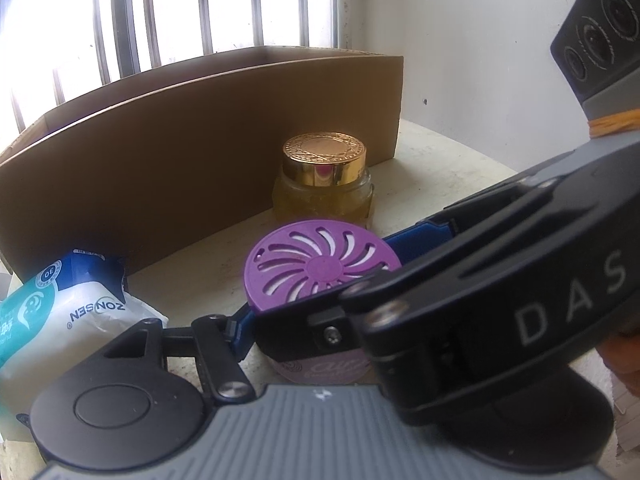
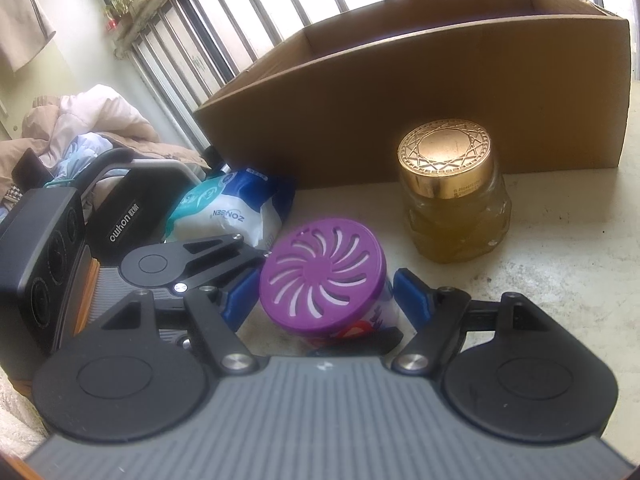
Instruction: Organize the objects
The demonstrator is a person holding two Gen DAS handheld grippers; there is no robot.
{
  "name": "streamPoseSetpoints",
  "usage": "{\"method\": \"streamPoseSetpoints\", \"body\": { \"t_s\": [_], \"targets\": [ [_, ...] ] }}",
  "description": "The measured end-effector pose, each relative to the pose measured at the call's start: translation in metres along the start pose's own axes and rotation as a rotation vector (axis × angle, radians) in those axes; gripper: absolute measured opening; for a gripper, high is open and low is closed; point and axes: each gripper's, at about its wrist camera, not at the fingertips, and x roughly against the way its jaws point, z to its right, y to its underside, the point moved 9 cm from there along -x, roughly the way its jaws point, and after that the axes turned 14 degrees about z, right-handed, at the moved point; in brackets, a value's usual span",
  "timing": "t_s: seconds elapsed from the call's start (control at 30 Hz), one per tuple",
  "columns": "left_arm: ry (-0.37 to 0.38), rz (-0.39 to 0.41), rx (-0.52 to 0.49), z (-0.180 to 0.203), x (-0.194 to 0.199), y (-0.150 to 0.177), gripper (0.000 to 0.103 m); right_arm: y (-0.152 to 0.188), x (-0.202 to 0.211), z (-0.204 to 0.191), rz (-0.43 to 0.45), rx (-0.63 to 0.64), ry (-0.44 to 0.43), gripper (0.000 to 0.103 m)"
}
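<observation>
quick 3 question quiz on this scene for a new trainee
1. True or false: the jar stands inside the box.
2. What sits between the fingers of the right tongs? A: the purple-lidded can. B: the jar. C: the box.
3. Fill in: the jar's lid is ___ coloured.

Key: 1 false, it stands in front of the box; 2 A; 3 gold.
</observation>
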Motion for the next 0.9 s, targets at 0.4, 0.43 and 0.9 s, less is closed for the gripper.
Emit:
{"method": "streamPoseSetpoints", "body": {
  "t_s": [0.4, 0.43, 0.9],
  "targets": [
    [-0.001, 0.001, -0.005, 0.0034, -0.0047, -0.0013, 0.066, 0.0022, -0.006, 0.0011, -0.01, 0.005, 0.003, 0.075],
    [0.0, 0.0, -0.005, 0.0006, -0.005, -0.0008, 0.066, 0.0022, -0.0061, 0.0013, -0.01, 0.004, 0.003, 0.075],
    [0.002, -0.002, -0.005, -0.0019, -0.0064, -0.002, 0.066, 0.0018, -0.0071, 0.0022, -0.007, -0.012, 0.009, 0.075]
  ]
}}
